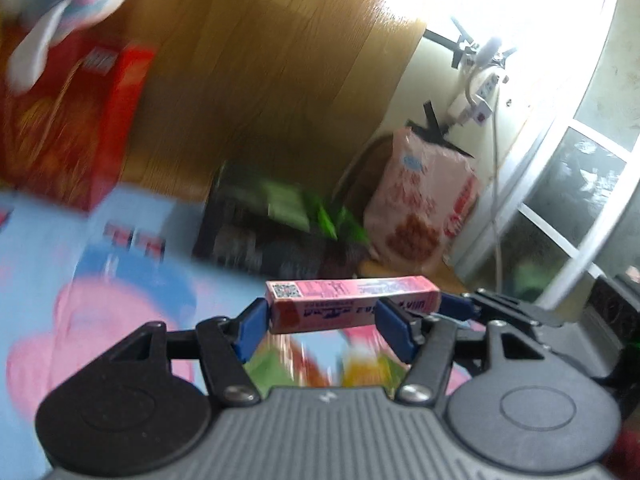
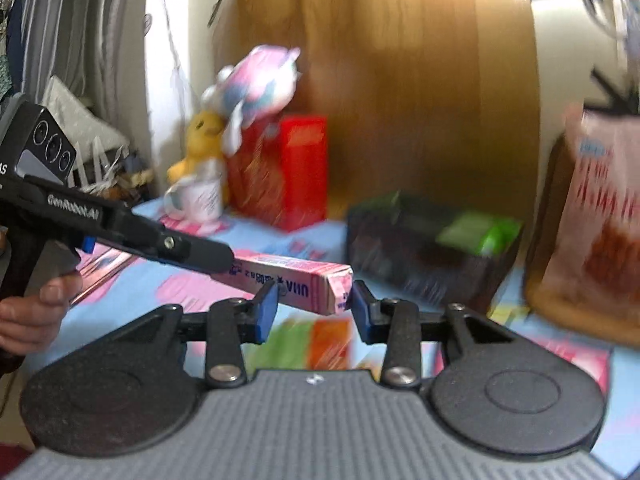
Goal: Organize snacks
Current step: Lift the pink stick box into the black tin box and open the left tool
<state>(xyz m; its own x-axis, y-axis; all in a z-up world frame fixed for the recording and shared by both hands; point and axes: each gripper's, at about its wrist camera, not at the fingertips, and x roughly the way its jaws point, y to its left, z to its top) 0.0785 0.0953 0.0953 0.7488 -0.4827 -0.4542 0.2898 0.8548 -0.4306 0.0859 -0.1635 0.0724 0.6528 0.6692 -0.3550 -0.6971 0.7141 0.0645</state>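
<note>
Both grippers' jaws clamp the pink candy box (image 1: pixel 352 303); motion blur smears the basket (image 2: pixel 432 248) behind.

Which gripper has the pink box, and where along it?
Both: left gripper clamps the pink box mid-length; right gripper pinches its end.

A long carton (image 2: pixel 288 280) hangs level above the desk (image 2: pixel 132 296), one end between the jaws of the left gripper (image 1: pixel 320 322), the other between those of the right gripper (image 2: pixel 312 306). Behind it a basket (image 2: pixel 432 252) holds packets (image 2: pixel 476 234). Left of the basket stands a box (image 2: pixel 280 168) with a soft toy (image 2: pixel 260 84) on top and a mug (image 2: pixel 200 198) before it; to the right stands a bag (image 2: pixel 600 216).
</note>
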